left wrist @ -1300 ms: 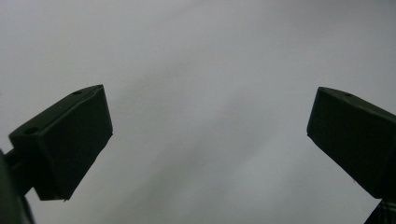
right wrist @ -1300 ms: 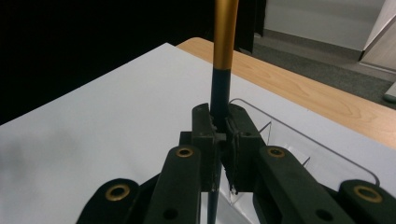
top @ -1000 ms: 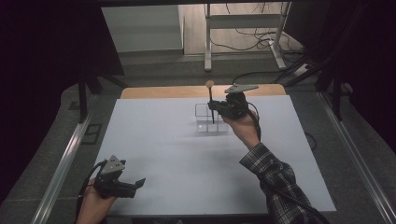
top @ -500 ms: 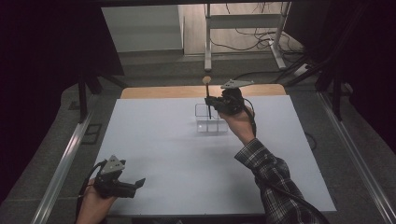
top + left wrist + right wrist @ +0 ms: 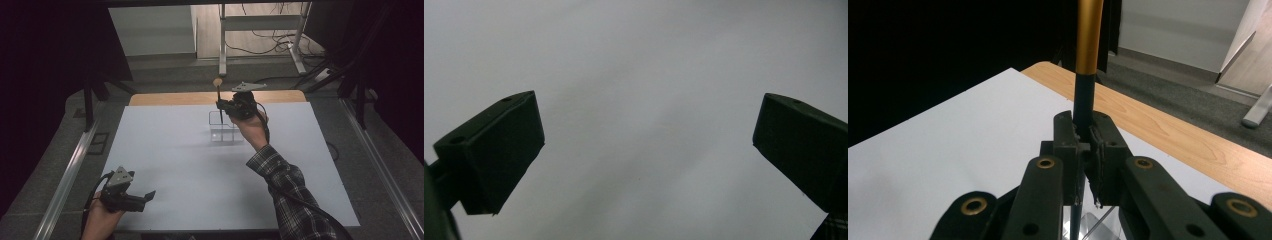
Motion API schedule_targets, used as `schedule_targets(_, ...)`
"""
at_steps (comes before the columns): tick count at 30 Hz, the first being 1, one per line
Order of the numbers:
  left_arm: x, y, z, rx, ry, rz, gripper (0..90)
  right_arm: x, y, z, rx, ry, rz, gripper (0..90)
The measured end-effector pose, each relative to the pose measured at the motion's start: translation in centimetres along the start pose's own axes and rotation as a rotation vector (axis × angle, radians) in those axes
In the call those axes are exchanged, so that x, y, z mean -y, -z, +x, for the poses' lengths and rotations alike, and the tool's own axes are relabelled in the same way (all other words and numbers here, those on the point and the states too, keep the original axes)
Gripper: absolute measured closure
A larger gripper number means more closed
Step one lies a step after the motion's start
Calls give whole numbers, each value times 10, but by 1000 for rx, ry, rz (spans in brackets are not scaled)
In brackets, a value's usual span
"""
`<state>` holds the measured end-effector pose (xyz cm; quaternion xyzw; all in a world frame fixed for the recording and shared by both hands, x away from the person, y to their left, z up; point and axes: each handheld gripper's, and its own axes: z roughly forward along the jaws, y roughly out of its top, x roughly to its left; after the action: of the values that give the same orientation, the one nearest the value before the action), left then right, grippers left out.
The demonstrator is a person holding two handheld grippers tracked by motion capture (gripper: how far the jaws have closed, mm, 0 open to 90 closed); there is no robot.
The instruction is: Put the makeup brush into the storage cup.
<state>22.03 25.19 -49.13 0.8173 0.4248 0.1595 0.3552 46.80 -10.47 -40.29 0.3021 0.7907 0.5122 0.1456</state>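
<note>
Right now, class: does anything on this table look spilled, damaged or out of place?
Nothing stands out. The right gripper holds a brush upright over the clear organizer; the left gripper rests open near the table edge.

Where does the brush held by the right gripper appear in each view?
High view: the brush stands upright at top centre, over the clear box, clamped in the right gripper.
Left gripper view: not in it.
Right gripper view: brush rises at centre between shut jaws.
Shared landmark: the white table.
</note>
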Motion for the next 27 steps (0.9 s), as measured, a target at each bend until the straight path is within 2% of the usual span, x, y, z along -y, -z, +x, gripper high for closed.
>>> schedule_targets(12, 0, 0, 0, 3, -7, 6, 6, -2, -9, -1, 16, 11, -4, 837)
schedule_targets(27, 0, -1, -1, 6, -14, 13, 7, 6, -18, -4, 29, 14, 11, 837)
